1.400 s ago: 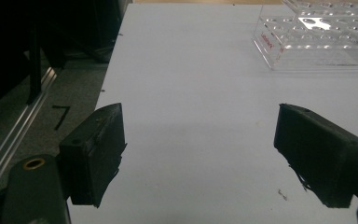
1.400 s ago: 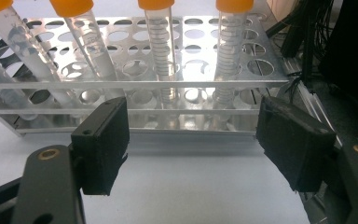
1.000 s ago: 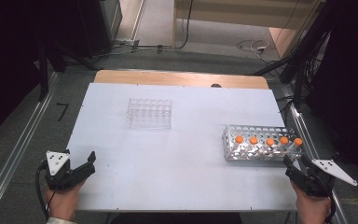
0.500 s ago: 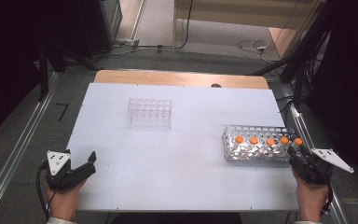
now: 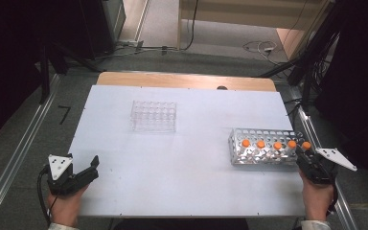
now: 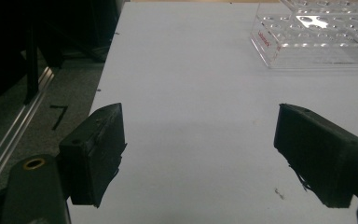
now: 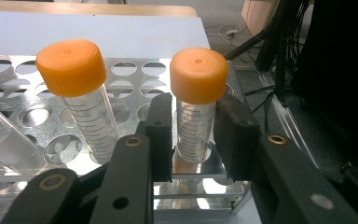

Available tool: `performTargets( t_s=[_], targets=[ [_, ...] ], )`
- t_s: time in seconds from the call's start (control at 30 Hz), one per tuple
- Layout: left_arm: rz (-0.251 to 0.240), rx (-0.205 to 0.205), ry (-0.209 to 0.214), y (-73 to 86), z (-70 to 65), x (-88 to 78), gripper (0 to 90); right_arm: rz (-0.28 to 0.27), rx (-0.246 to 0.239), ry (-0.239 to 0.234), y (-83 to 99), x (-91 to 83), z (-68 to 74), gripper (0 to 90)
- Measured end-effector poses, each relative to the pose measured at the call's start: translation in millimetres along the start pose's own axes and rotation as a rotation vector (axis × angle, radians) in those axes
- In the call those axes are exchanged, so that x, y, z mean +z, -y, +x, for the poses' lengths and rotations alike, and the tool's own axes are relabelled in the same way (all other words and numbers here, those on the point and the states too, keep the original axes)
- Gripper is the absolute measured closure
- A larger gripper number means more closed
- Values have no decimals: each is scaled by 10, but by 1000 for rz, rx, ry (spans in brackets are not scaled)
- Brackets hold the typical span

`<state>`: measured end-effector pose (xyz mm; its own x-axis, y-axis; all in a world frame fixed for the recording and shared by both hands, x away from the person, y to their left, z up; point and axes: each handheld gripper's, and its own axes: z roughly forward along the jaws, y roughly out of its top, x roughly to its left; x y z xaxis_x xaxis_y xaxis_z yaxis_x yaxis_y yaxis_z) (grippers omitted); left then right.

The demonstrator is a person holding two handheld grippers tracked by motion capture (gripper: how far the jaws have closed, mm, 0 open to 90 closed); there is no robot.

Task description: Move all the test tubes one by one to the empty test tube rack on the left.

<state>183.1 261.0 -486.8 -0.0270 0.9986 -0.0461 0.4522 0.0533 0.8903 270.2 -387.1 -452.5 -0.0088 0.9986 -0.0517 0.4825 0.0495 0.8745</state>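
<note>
A clear plastic tube with printed graduation lines and a ribbed orange screw cap is flanked by the matte black jaws of the right gripper, which have just been closing and now sit against its wall on both sides. The tube stands upright in the end hole of a shiny perforated metal rack at the right edge of the white table. A second orange-capped tube leans just beside it. The left gripper is held with its blocky jaws wide apart over bare tabletop, a transparent acrylic rack lying well beyond
</note>
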Motion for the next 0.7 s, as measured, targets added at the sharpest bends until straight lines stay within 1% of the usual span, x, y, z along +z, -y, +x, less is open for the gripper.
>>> performTargets(
  t_s=[0.03, 0.07, 0.1, 0.23, 0.37, 0.4, 0.43, 0.47, 0.57, 0.6, 0.63, 0.7],
  targets=[
    [0, 0, -1, 0, 0, 0, 163, 0, 0, 0, 0, 0, 0, 666],
    [0, 0, -1, 0, 0, 0, 163, 1, -2, 4, 0, 10, 2, 698],
    [0, -1, 0, 0, -1, 0, 163, 0, -4, 6, 2, 15, 1, 708],
    [1, 0, 1, 0, 0, -2, 163, -7, -10, 7, -4, 12, -3, 710],
    [0, 0, 2, 0, -1, -2, 163, -21, 1, 9, -39, -26, -10, 710],
    [0, 1, 2, 0, -1, -2, 163, -34, 0, 7, -65, -56, -14, 710],
    [0, 1, 2, 0, -1, -2, 163, -34, 0, 7, -65, -56, -14, 710],
    [1, 2, 3, 0, -2, -1, 163, -52, 2, 8, -97, -98, -15, 711],
    [-1, 2, 5, 0, -4, -2, 163, -83, 14, 4, -152, -180, -27, 711],
    [-1, 4, 5, 0, -4, -3, 163, -83, 14, 4, -152, -180, -27, 711],
    [-1, 5, 4, 0, -5, -3, 163, -101, 22, 0, -185, -236, -41, 711],
    [-1, 5, 3, 1, -6, -4, 163, -118, 35, -7, -218, -292, -57, 711]
  ],
)
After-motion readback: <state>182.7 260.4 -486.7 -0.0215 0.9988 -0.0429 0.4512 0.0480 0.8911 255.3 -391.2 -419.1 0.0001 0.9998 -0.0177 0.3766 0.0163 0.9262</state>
